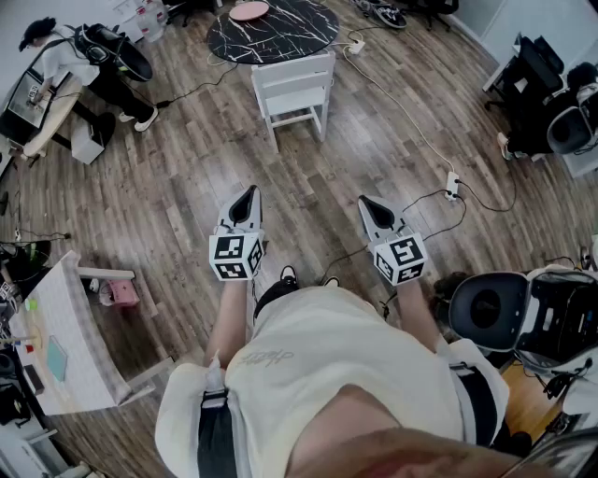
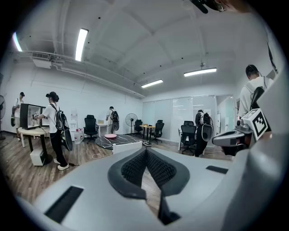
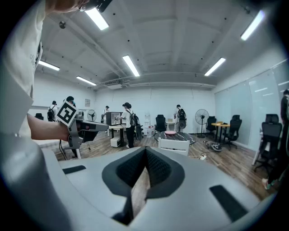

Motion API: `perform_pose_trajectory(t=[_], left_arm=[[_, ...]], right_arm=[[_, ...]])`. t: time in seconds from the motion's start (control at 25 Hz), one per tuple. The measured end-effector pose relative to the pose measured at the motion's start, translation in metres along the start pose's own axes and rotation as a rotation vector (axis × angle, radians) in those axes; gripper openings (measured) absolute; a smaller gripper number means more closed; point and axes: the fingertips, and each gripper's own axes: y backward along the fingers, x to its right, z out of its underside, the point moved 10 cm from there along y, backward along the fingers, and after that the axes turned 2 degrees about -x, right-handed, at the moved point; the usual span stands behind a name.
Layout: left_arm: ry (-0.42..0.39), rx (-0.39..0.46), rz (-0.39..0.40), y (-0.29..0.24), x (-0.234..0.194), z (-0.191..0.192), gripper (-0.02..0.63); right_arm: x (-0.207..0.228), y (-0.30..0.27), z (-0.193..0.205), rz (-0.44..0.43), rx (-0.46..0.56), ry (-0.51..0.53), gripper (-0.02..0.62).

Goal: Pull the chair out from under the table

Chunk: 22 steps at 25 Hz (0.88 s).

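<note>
At the far left a white rectangular desk [image 1: 79, 341] stands on the wood-plank floor [image 1: 177, 187]. Right of it the left gripper [image 1: 248, 196] is held out about level over the floor. Its jaws are pressed together with nothing between them, as the left gripper view shows [image 2: 146, 155].

Ahead, well apart from both grippers, the white wooden slat-back chair [image 1: 294, 93] stands pushed in against the near edge of the round black marble worktop [image 1: 280, 33]. Its back faces the person. A pink round dish [image 1: 249, 10] lies on that worktop.

The right gripper [image 1: 371, 207] is level with the left one. Its jaws are closed too and hold nothing [image 3: 145, 153].

Further right a white power strip [image 1: 451, 184] lies on the floor, and a black office chair [image 1: 486, 310] stands beside the person.
</note>
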Motion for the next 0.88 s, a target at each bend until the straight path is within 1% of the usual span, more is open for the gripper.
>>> perform_pose_trajectory(t=[0.12,0.28,0.44,0.52,0.68,0.76,0.88], left_arm=[[-0.018,-0.003,0.011,-0.002,0.012,-0.001,0.017],[-0.027,-0.023,0.039,0.002,0.032,0.014,0.017],[0.006,-0.05,0.028,-0.003,0.04,0.032,0.018],[0.016,-0.06,0.041,-0.009,0.047,0.036,0.018],[-0.001,-0.049,0.066,-0.016,0.065,0.028,0.018],[-0.006,-0.042,0.06,-0.017,0.066,0.023,0.018],[0.002,-0.063,0.046,-0.022,0.059,0.025,0.018]], right_arm=[[0.006,0.004,0.002,0.007,0.008,0.019,0.004],[0.008,0.01,0.015,0.0,0.011,-0.009,0.004],[0.007,0.022,0.024,0.011,0.016,-0.037,0.005],[0.009,0.031,0.027,0.018,0.012,-0.043,0.005],[0.016,0.041,0.034,0.014,-0.009,-0.046,0.005],[0.019,0.039,0.035,0.0,-0.011,-0.05,0.014],[0.023,0.026,0.036,-0.017,-0.023,-0.041,0.028]])
